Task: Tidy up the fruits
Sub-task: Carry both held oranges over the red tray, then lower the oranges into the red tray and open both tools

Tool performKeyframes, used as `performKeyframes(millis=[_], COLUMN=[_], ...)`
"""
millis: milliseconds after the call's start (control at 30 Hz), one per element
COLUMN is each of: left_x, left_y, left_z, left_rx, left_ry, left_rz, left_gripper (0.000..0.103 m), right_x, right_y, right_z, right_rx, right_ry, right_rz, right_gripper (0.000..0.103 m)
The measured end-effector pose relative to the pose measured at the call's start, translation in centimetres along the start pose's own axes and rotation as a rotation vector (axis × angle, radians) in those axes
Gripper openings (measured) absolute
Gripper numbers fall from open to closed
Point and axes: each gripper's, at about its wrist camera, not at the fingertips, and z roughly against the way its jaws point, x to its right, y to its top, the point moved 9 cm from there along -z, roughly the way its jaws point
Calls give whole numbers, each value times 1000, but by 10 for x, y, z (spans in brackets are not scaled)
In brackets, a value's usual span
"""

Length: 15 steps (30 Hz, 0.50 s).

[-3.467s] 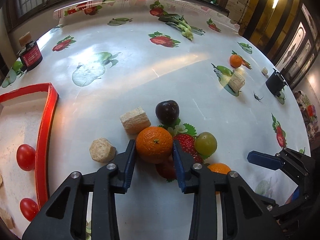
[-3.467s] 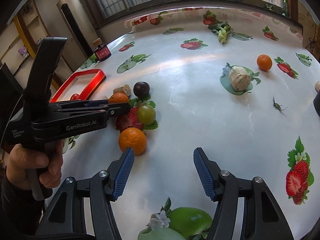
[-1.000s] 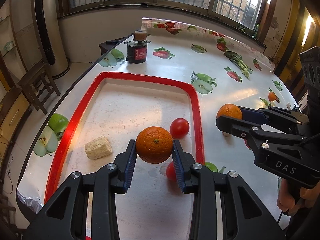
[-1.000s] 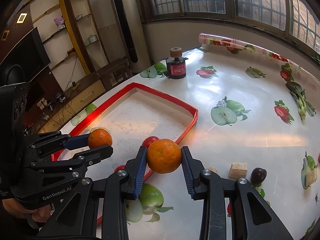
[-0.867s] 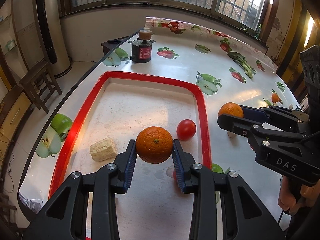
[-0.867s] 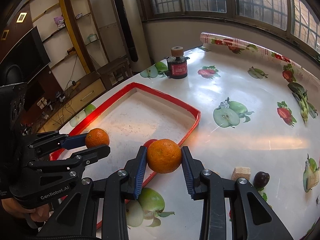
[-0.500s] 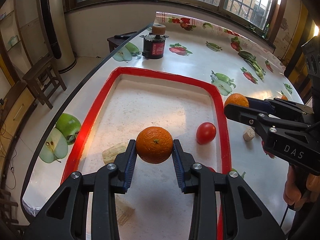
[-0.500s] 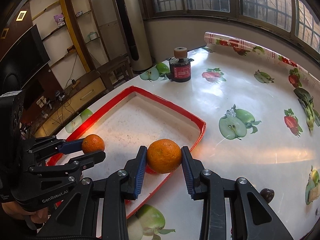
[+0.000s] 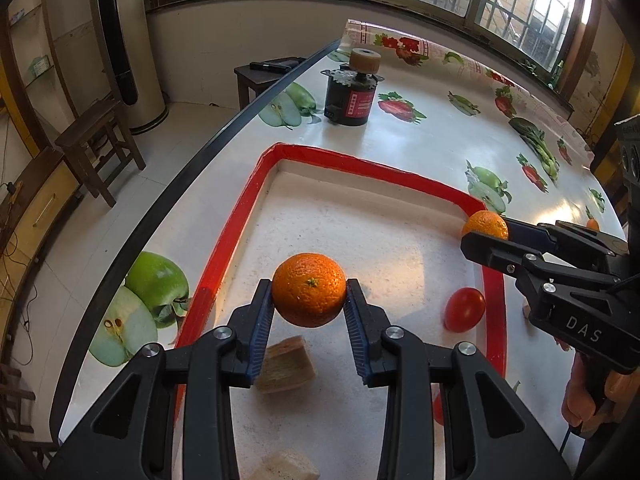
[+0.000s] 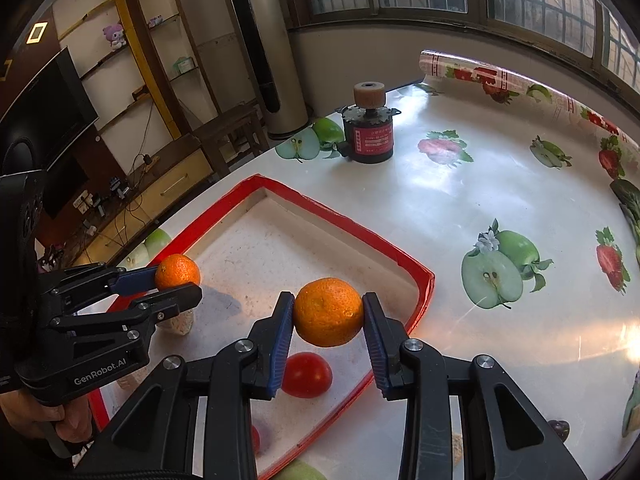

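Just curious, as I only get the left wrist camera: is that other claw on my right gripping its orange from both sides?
Observer: Yes. The right wrist view shows the right gripper with a blue pad pressed on each side of its orange.
Operator: Any fruit outside the tray that I can't see?
Observer: A dark plum lies on the table, beyond the red tray.
Operator: And what's off to the side in the room?
Observer: A purple plush toy sits on a shelf.
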Motion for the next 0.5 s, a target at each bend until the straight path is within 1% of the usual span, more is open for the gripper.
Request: performKeyframes(millis=[167, 400, 500], left_x=[-4, -5, -4], left_y=[4, -1, -3], left_z=[-11, -29, -30], left_rx=[-17, -61, -62], left_ry=[4, 12, 17], left_rz=[15, 17, 12], left_gripper=[33, 33, 34], right_x=[3, 5, 4], right_y=[2, -2, -4], right_z=[-12, -29, -36], right_rx=[-17, -46, -65], right_ry=[0, 1, 6], right_rz=[-5, -6, 0], right_gripper=[35, 35, 37])
